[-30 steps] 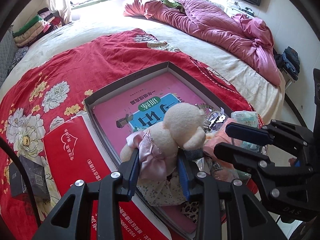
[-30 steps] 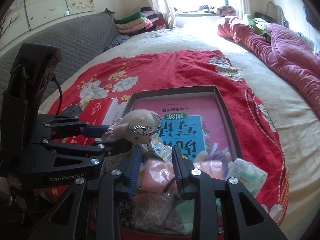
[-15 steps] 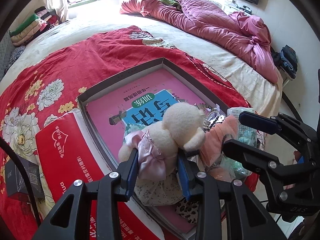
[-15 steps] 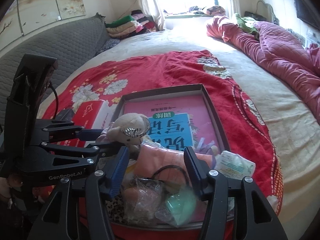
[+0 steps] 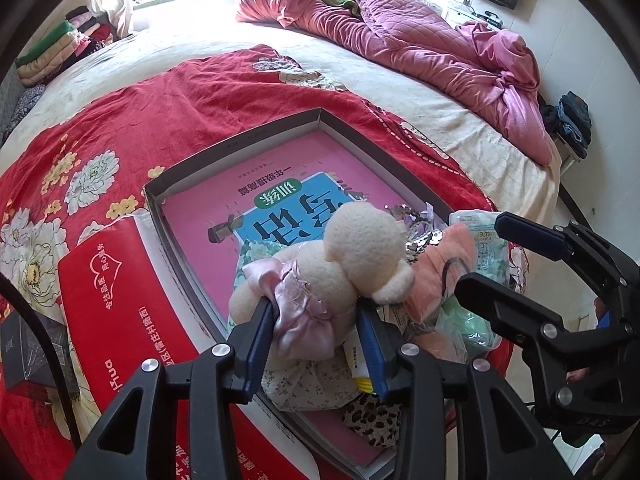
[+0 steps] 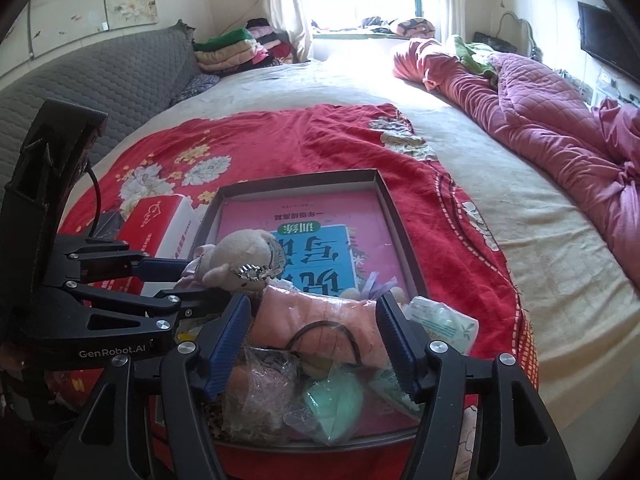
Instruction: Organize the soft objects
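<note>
The left tongs (image 5: 316, 328) are clenched on the plush bear (image 5: 340, 268) at its pink satin dress, holding it over the near left part of the shallow cardboard box (image 5: 240, 144) that lies on the red floral blanket (image 5: 120, 120) on the bed. The left pads have just eased apart a little, yet both blue pads touch the toy's body, so the bear appears held rather than dropped.

The right tongs (image 6: 316, 340) have just been opening and now stand released, wide apart, with the pink cloth bundle (image 6: 320, 320) lying between the pads but not pressed by them. That bundle rests in the near end of the box among a mint-green soft piece in clear wrap (image 6: 332, 400), a crinkled plastic bag (image 6: 260, 384) and a tissue packet (image 6: 440, 320) at the box's right rim. A pink and blue workbook (image 6: 312, 240) covers the box floor. A red carton (image 5: 104, 300) sits just beside the box on the left.

The step in hand looks like settling the bear into the box. To do it well, lower the toy onto a free patch of the workbook, away from the crowded near end, and only then spread the pads fully. Keep the right tongs lifted clear of the bundle's black loop (image 6: 324, 332), which could snag on a pad when withdrawing.
</note>
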Action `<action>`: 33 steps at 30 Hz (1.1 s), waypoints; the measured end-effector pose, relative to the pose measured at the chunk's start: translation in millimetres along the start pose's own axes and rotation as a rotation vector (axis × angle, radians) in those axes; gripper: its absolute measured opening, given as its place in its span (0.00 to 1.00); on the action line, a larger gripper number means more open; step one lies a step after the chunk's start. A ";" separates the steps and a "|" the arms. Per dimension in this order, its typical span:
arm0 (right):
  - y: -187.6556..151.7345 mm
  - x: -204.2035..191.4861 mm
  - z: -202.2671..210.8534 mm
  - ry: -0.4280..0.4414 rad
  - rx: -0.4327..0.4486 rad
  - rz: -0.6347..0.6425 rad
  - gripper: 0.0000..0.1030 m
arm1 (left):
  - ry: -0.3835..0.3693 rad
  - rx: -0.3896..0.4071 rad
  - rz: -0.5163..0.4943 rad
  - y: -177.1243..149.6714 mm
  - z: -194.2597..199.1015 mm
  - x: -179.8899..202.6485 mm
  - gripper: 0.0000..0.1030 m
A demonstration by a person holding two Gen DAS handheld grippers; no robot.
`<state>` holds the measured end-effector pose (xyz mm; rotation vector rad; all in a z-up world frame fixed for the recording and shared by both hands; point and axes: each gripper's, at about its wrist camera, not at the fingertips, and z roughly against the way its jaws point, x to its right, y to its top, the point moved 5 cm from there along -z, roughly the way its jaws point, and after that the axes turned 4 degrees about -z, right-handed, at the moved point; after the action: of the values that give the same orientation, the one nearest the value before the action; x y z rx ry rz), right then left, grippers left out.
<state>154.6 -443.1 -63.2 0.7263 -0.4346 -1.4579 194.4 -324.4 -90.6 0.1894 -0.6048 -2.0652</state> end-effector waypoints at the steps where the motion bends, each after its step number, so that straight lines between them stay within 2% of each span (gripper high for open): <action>1: -0.1 0.7 0.4 -0.009 0.002 -0.004 0.71 | 0.000 0.003 -0.001 0.2 0.1 0.2 0.40; 13: -3.9 3.3 -6.0 -0.062 -0.023 -0.028 0.71 | -0.025 0.004 0.004 1.4 -1.5 1.8 0.57; 21: -3.7 5.8 -7.6 -0.092 -0.032 -0.036 0.71 | -0.005 -0.001 0.005 0.6 -2.1 -3.2 0.58; 24: -3.4 8.6 -8.1 -0.099 -0.034 -0.052 0.71 | 0.013 0.001 -0.003 1.7 -1.2 -5.0 0.64; 33: -6.2 10.1 -11.3 -0.112 -0.052 -0.077 0.72 | -0.001 0.013 -0.010 -0.9 5.0 -5.6 0.65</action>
<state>158.5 -450.7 -77.1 0.6282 -0.4565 -1.5821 194.9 -317.6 -87.3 0.1990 -0.6197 -2.0716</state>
